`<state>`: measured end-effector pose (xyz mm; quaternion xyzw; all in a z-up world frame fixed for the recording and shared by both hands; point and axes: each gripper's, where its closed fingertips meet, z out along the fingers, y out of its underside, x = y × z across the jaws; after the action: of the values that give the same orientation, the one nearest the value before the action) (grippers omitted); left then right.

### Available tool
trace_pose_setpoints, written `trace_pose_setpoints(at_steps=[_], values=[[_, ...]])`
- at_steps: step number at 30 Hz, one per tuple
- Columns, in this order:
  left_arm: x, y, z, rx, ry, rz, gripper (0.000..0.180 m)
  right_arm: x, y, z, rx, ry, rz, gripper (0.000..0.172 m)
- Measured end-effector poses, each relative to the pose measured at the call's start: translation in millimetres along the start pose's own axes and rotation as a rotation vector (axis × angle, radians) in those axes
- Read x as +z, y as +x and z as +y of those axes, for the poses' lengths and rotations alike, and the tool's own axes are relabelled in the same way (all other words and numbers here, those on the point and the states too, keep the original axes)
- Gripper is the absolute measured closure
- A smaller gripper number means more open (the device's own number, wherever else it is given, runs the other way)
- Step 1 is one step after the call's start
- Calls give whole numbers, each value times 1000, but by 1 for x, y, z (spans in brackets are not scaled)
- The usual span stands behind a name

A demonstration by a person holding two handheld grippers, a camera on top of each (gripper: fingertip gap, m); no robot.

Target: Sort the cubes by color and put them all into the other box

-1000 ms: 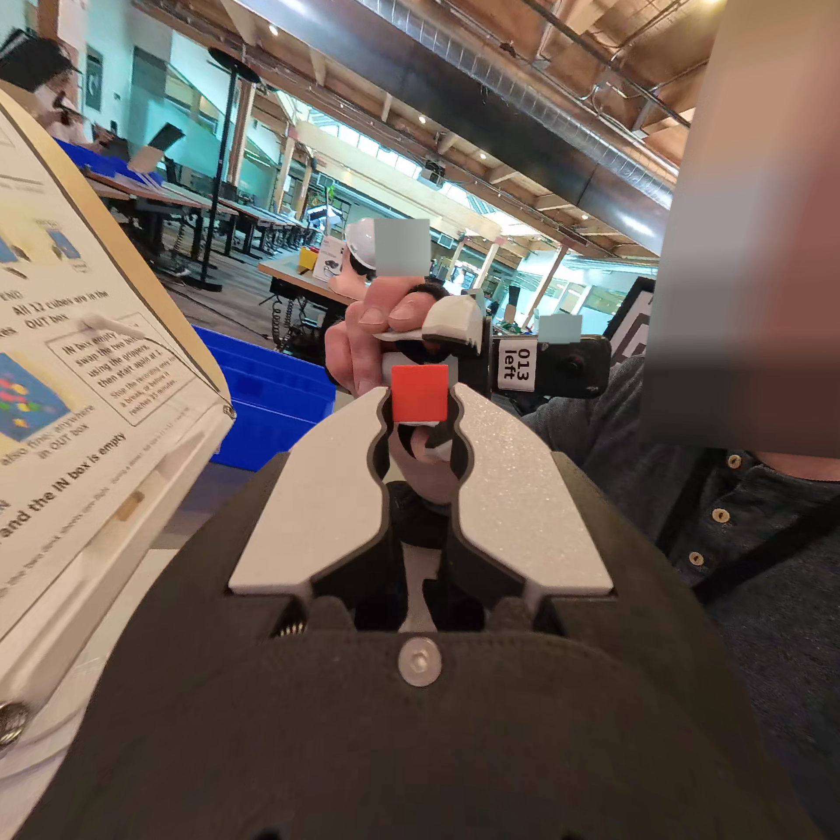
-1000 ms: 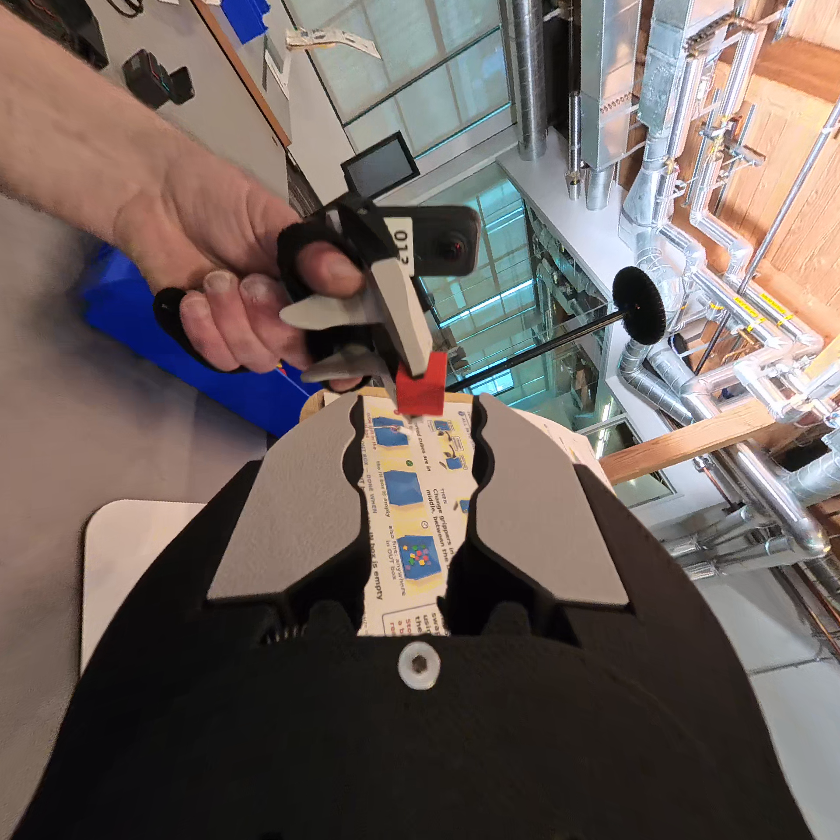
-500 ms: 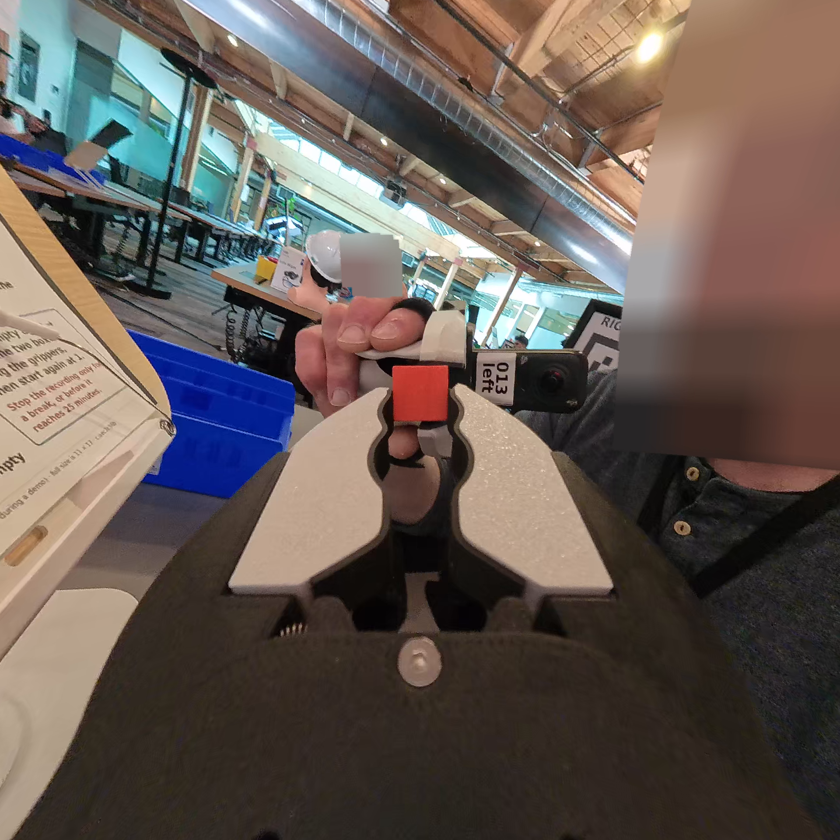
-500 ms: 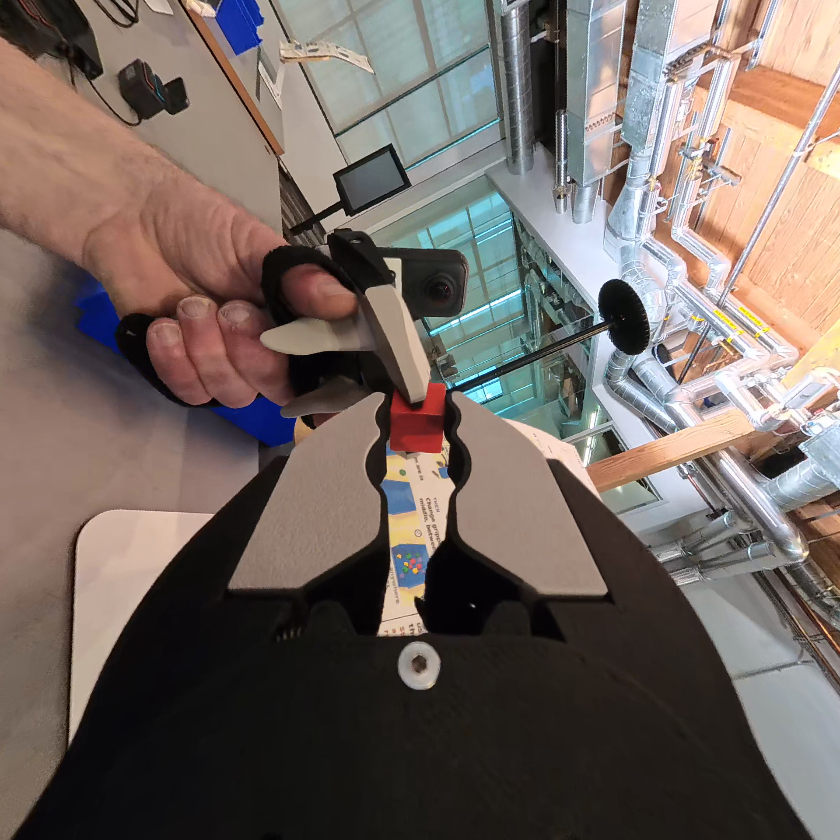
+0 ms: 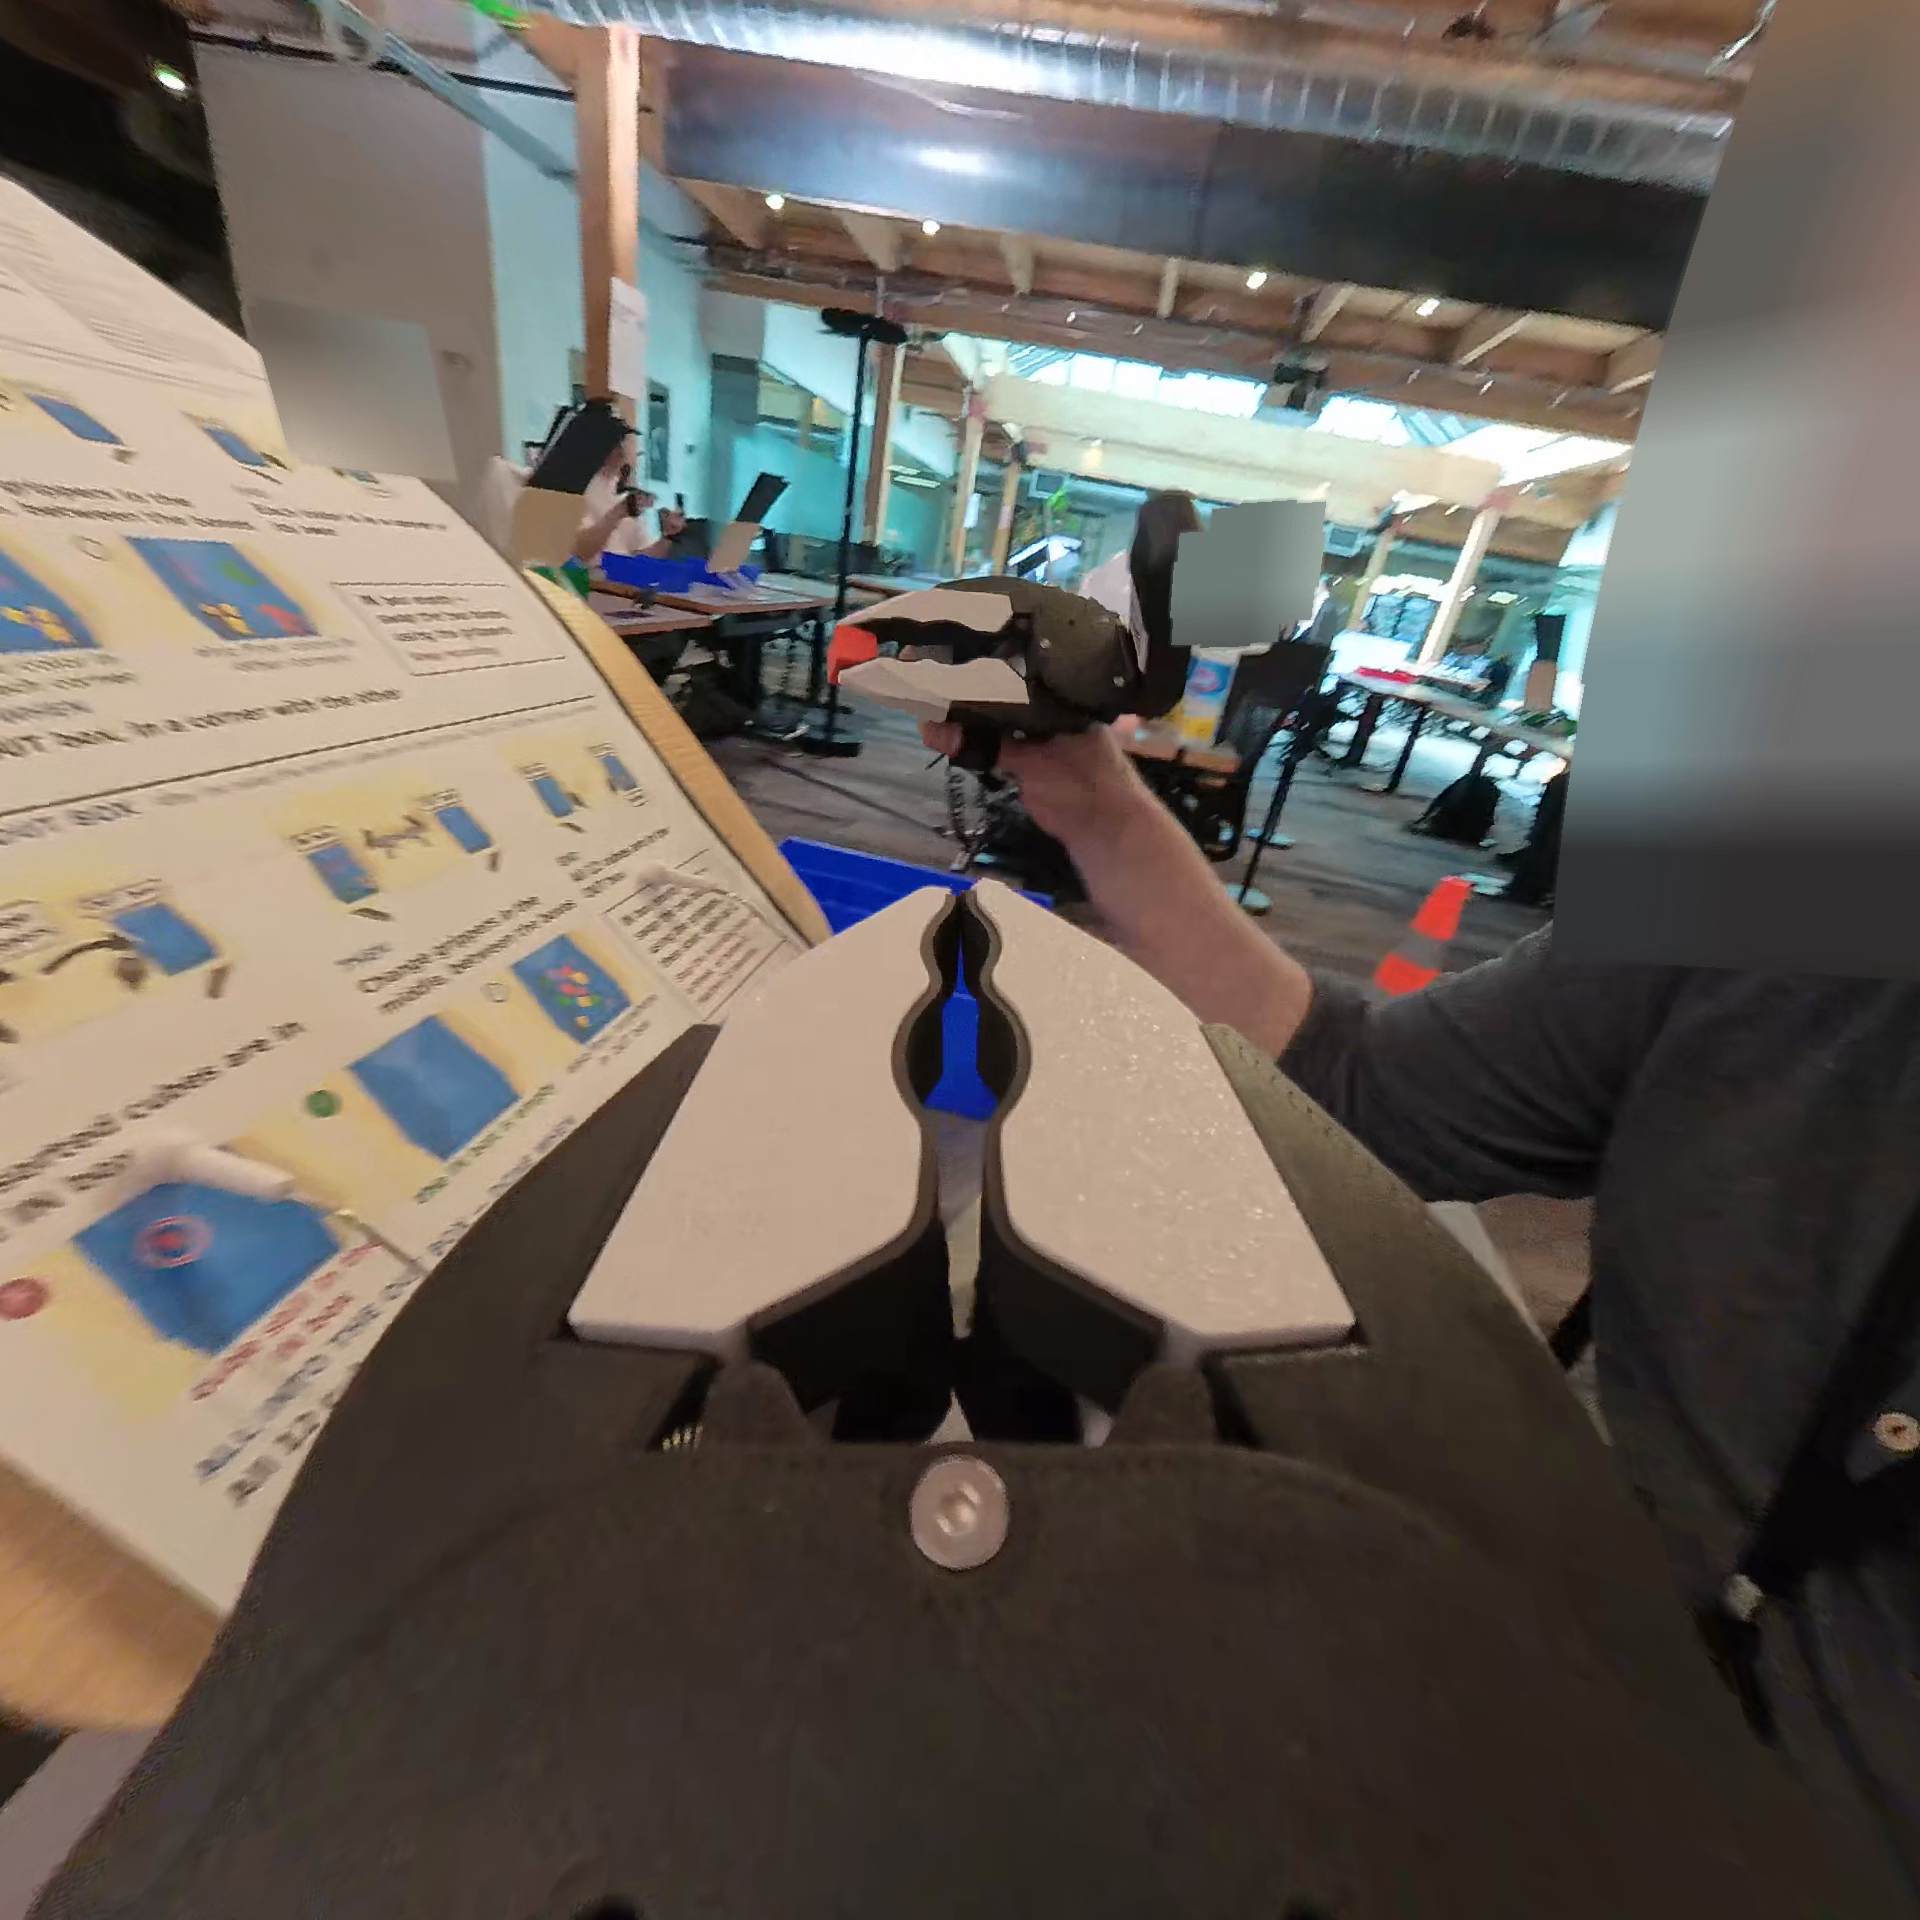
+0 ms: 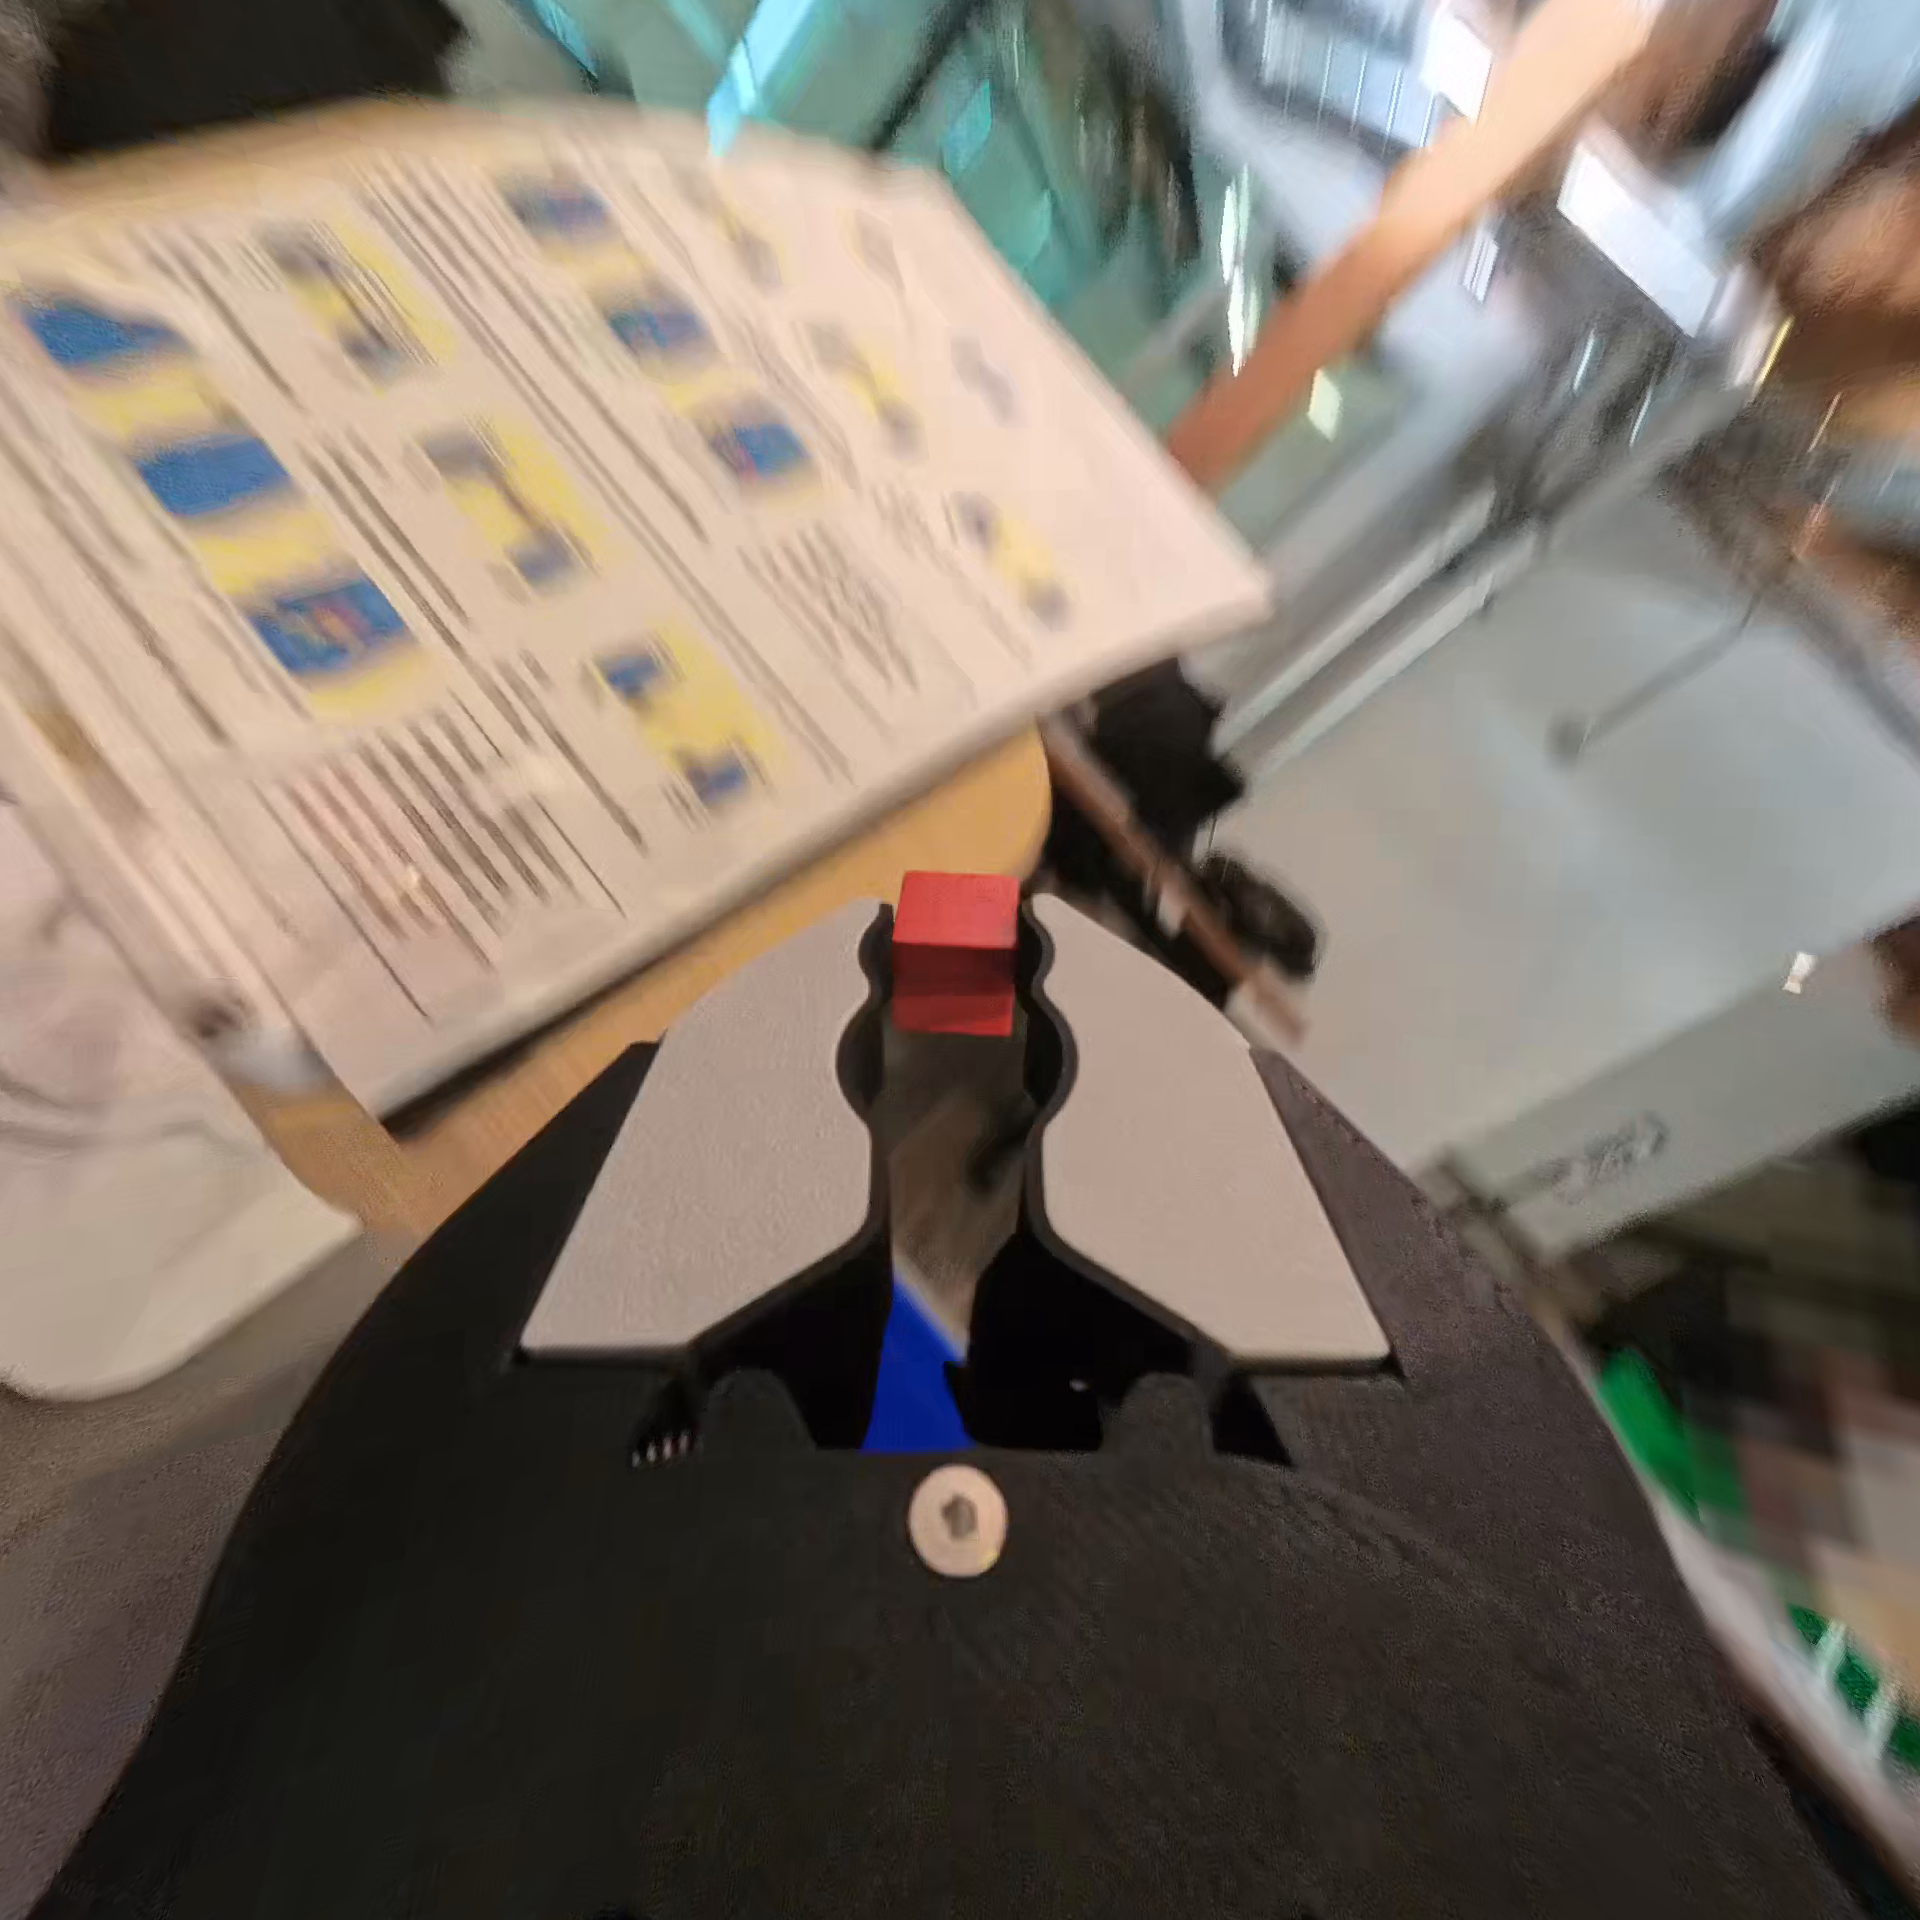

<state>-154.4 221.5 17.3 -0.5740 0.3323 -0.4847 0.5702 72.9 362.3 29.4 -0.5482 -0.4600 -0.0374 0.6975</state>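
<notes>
Your left gripper (image 5: 964,906) is clenched on nothing, its two fingertips meeting at the tip with only a sliver of the blue bin (image 5: 847,891) showing through the slot behind them. Your right gripper (image 6: 956,940) is clamped on a red cube (image 6: 954,951), both pads pressed against its sides, the cube sitting right at the fingertips. From the left wrist view, that same gripper sits at about 12 o'clock, raised in your hand (image 5: 1070,774) and pointing toward 9 o'clock, the cube poking out at its tip. The blue bin lies just beyond your left fingertips, partly hidden by them. An illustrated instruction sheet (image 5: 260,831) on a tan board fills the 9 to 10 o'clock side. An orange traffic cone (image 5: 1421,935) stands at 3 o'clock.
</notes>
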Motion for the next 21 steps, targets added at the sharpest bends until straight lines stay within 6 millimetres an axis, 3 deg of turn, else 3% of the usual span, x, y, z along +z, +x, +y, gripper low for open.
trace_pose_setpoints(at_steps=[2,5,10,16,21], values=[[-4,-3,1,41,-33,-40,180,3,24,57,89,-160,31,149],[-6,-9,4,73,-72,-86,180,5,26,138,250,-396,-41,149],[-6,-17,11,67,-94,-110,180,11,-12,235,417,-672,-195,148],[-5,-22,17,71,-123,-124,180,15,-58,290,524,-834,-320,148],[-5,-23,20,70,-140,-125,180,17,-89,312,566,-913,-411,148]])
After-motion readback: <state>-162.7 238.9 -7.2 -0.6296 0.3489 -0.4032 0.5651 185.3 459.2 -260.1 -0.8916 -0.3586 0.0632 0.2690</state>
